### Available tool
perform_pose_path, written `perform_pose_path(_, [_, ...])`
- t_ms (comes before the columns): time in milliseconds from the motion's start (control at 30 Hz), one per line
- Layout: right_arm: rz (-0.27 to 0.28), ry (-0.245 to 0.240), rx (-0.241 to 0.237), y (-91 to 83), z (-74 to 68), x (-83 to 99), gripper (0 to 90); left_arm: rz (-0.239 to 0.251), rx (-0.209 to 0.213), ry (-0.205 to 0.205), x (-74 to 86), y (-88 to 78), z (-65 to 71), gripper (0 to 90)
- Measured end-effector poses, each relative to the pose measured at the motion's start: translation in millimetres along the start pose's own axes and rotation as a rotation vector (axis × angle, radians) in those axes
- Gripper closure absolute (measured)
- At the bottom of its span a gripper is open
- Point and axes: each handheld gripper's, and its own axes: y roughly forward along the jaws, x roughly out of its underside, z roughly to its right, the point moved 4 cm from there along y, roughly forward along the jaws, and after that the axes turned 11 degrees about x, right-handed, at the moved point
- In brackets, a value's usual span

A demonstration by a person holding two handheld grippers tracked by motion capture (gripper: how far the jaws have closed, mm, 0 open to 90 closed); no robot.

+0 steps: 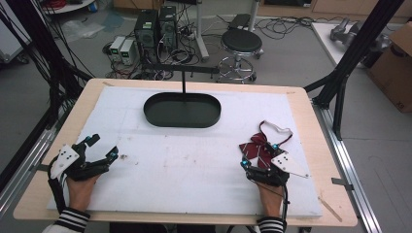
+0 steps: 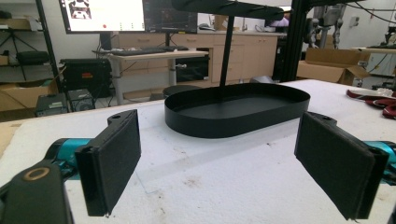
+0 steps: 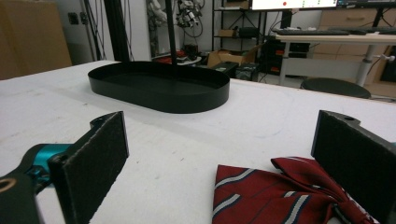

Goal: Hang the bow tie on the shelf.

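The bow tie (image 3: 285, 191), soft and limp, is best pinched at its knot; right gripper (image 1: 261, 155) gapes wide at its six o'clock.

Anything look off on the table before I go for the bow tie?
Nothing serious. The bow tie lies crumpled, its strap looped loosely behind it. The white mat shows dark smudges. The black tray sits flat.

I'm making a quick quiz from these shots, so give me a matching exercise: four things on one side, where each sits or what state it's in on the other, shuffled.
1. bow tie
2. black tray
3. left gripper
4. stool

A. on the floor beyond the table
B. open, nothing between the jaws
C. far middle of the white mat
D. just ahead of the right gripper

Pairs: 1-D, 2-C, 3-B, 4-A
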Motion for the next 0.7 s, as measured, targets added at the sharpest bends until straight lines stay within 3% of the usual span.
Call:
perform_pose_path(233, [0.001, 0.017, 0.001, -0.1, 1.4, -0.1, 2.9, -0.004, 0.001, 0.005, 0.1, -0.1, 0.3, 14.9])
perform_pose_path(467, [-0.004, 0.005, 0.002, 0.2, 0.2, -0.2, 2.9, -0.003, 0.001, 0.005, 0.0, 0.1, 0.1, 14.9])
perform_pose_path(667, [-0.034, 0.007, 0.001, 3.2, 0.5, -0.6, 2.9, -0.008, -0.001, -0.001, 0.0, 0.7, -0.3, 14.9])
perform_pose_path(700, [-0.045, -0.01, 0.01, 4.0, 1.3, -1.1, 2.9, -0.01, 0.0, -0.004, 0.1, 1.0, -0.4, 14.9])
